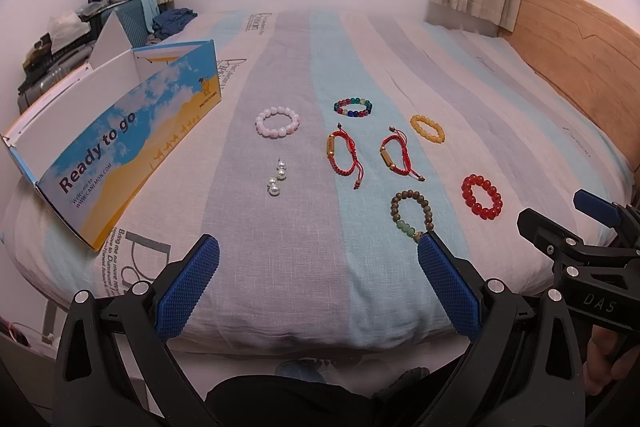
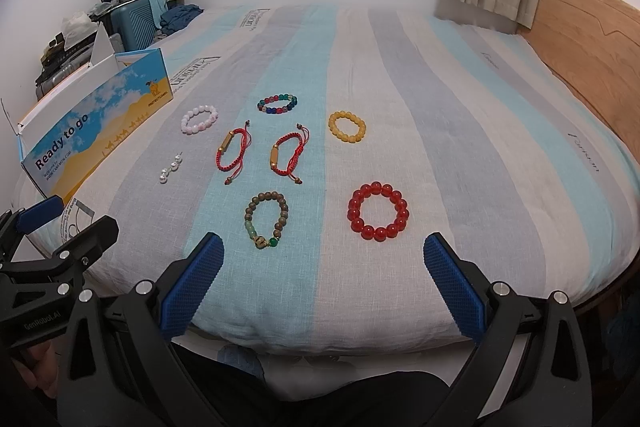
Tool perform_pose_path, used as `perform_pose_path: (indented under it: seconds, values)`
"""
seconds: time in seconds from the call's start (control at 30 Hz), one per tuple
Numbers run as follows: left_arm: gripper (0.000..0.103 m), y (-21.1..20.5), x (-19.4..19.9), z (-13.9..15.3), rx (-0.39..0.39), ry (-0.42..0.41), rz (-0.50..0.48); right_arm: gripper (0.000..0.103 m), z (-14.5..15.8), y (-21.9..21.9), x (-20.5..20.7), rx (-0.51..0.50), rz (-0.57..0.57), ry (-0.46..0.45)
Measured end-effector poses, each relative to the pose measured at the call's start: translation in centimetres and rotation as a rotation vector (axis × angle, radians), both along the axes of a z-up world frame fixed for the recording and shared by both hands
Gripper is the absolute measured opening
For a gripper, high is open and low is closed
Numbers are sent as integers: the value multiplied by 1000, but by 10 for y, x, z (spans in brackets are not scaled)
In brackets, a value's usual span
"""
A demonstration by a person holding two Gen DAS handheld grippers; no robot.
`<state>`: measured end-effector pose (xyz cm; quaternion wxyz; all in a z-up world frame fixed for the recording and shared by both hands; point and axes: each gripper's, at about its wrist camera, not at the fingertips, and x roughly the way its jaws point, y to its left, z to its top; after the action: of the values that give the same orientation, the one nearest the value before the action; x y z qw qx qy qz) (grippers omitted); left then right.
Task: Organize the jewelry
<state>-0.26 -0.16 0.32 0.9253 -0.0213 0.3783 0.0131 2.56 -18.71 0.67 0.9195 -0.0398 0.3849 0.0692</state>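
Both grippers are hovering wide open over the near edge of the striped bedspread [image 2: 400, 75], the left gripper [image 1: 318, 259] and right gripper [image 2: 322, 255] gripping nothing (blue pads are knurled). Beaded bracelets are lying spread out ahead: glossy red bracelet [image 2: 378, 211], wooden-bead bracelet [image 2: 265, 219], beside an open cardboard box [image 1: 120, 147].

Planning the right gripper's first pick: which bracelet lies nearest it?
The red bead bracelet, just beyond the open right gripper. The brown-and-green bracelet sits farther left, near its left finger.
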Motion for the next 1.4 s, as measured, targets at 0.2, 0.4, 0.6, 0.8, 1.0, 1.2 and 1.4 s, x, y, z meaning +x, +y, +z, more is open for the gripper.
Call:
perform_pose_path:
  seconds: [0.2, 0.4, 0.6, 0.8, 1.0, 1.2, 1.4]
  values:
    - [97, 0, 0, -1, -2, 2, 0, 96, 1, -1, 0, 2, -3, 2]
    - [97, 1, 9, -8, -3, 21, -1, 96, 0, -3, 8, -5, -5, 5]
    - [97, 0, 27, -17, 0, 46, -11, 96, -13, -10, 27, -10, -15, 37]
    - [97, -8, 53, -36, 10, 92, -32, 96, -33, -22, 56, -30, -21, 80]
    - [97, -30, 81, -58, 14, 132, -77, 96, -55, -38, 89, -62, -28, 125]
    - [97, -54, 106, -73, 16, 158, -122, 96, -75, -47, 114, -85, -19, 170]
    - [97, -73, 125, -86, 15, 179, -157, 94, -98, -54, 131, -93, -14, 218]
